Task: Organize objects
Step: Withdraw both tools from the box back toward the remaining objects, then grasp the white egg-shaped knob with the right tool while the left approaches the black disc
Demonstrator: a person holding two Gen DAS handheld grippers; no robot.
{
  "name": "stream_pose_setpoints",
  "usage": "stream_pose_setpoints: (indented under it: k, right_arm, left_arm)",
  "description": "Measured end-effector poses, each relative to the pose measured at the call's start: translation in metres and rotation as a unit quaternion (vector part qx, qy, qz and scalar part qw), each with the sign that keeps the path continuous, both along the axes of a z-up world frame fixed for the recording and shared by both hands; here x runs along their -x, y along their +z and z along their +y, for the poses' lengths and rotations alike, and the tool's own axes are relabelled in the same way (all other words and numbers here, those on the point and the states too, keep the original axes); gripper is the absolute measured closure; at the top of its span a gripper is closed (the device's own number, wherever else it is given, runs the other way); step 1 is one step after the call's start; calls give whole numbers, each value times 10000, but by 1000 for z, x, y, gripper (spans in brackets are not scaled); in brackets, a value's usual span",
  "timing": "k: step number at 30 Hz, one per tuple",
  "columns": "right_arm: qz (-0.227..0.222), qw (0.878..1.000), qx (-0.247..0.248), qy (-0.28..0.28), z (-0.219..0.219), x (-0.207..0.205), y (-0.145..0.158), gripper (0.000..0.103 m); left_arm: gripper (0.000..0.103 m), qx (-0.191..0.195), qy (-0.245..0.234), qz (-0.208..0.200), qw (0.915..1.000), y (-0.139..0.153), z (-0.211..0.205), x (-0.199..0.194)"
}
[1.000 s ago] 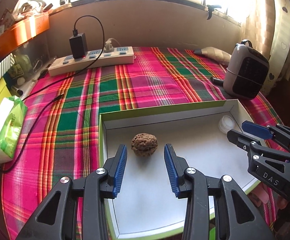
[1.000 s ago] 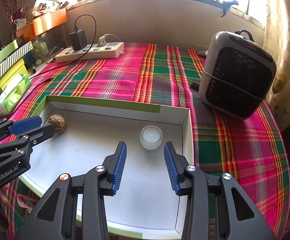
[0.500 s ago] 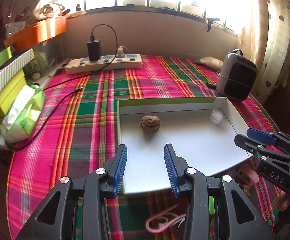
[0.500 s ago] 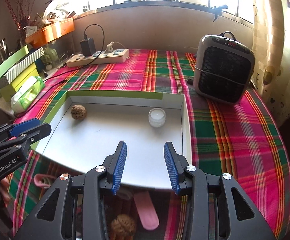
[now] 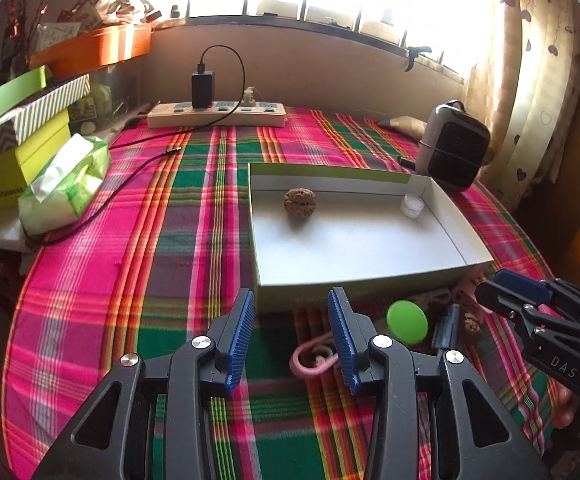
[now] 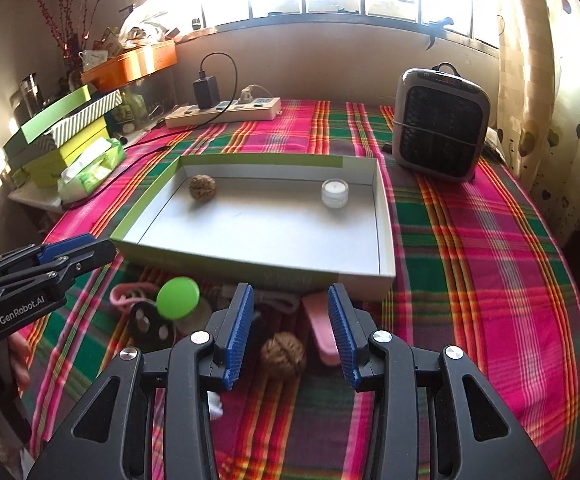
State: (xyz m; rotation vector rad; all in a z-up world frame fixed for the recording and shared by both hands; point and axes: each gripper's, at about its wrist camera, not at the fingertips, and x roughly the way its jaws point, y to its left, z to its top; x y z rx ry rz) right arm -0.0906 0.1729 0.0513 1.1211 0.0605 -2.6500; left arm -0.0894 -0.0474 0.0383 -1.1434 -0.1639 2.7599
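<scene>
Walnuts [image 6: 202,187] [image 6: 283,355]: two (one boxed)

The shallow white cardboard box with green rim [image 6: 384,216] is open from above, its floor bare between a wrinkled brown walnut [image 6: 202,187] at the far left and a small white tealight candle [image 6: 335,193] at the far right. Below its near wall, a round green lid [image 6: 178,297], a second walnut [image 6: 283,354], a pink flat piece [image 6: 322,330] and a pink looped cord [image 5: 313,357] crowd the plaid-covered bench [image 6: 490,264]. Right of the box, cloth lies bare up to a grey fan heater [image 6: 440,124].

pink clip [image 5: 314,358] partly hidden, small clutter [image 5: 456,320] unclear
</scene>
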Motion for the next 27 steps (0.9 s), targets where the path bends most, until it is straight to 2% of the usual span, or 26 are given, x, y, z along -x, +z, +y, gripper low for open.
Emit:
stream_pose_setpoints:
  k: [7, 14, 27]
  right_arm:
    - [-151, 9995, 209, 197, -1, -25, -10, 63]
    - [-243, 9984, 131, 494, -14, -42, -20, 57]
    - [-452, 9970, -68, 626, -26, -43, -39, 57]
  left_arm:
    - [66, -127, -108, 14, 9999, -7, 0, -19]
    - [66, -208, -229, -95, 9995, -15, 4, -23]
    - [66, -277, -468, -174, 9984, -19, 10, -25]
